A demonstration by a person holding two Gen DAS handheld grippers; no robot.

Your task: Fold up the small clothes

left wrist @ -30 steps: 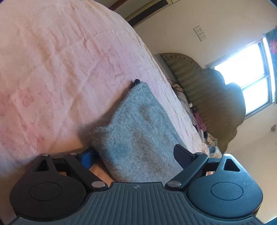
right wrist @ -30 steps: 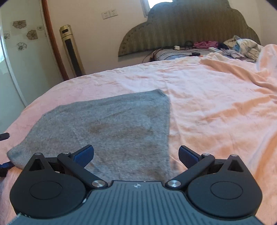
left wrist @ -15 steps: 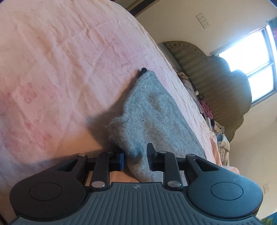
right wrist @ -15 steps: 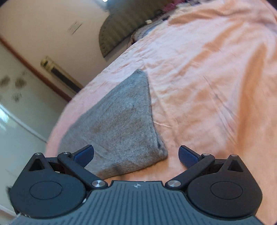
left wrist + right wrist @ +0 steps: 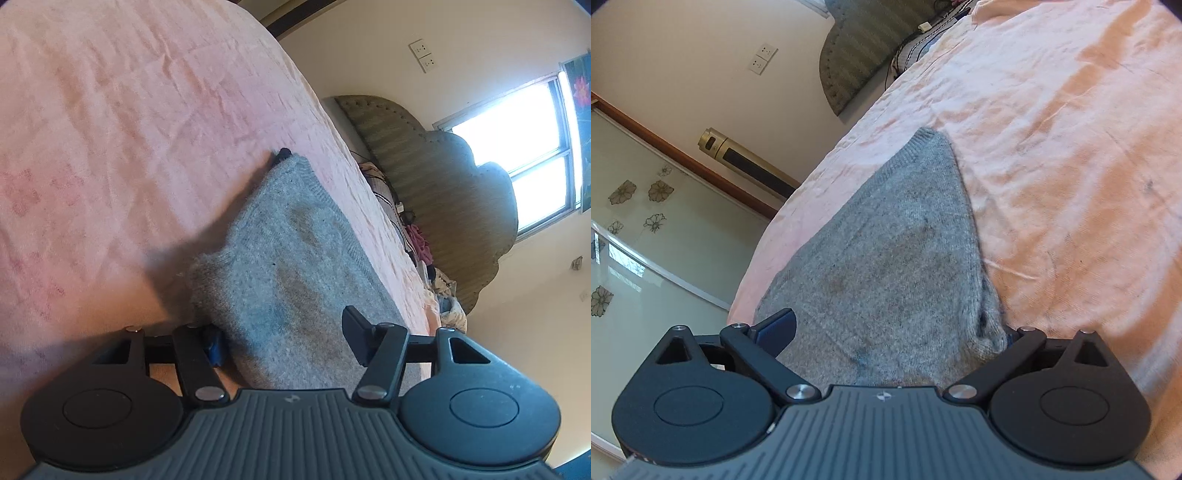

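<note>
The grey sweater (image 5: 295,273) is laid flat on the pink bed (image 5: 110,129), stretching far away. Its near edge sits between both wide-open left tongs (image 5: 284,332) and right tongs (image 5: 897,332); nothing is gripped.

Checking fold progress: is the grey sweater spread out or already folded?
Folded: the grey sweater shows doubled layers at its right edge, lying compact on the pink bedsheet.

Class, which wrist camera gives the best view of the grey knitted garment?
The right wrist view: the grey knitted garment fills the centre, with both side edges and its far corner visible. The left wrist view shows it foreshortened from one side.
</note>
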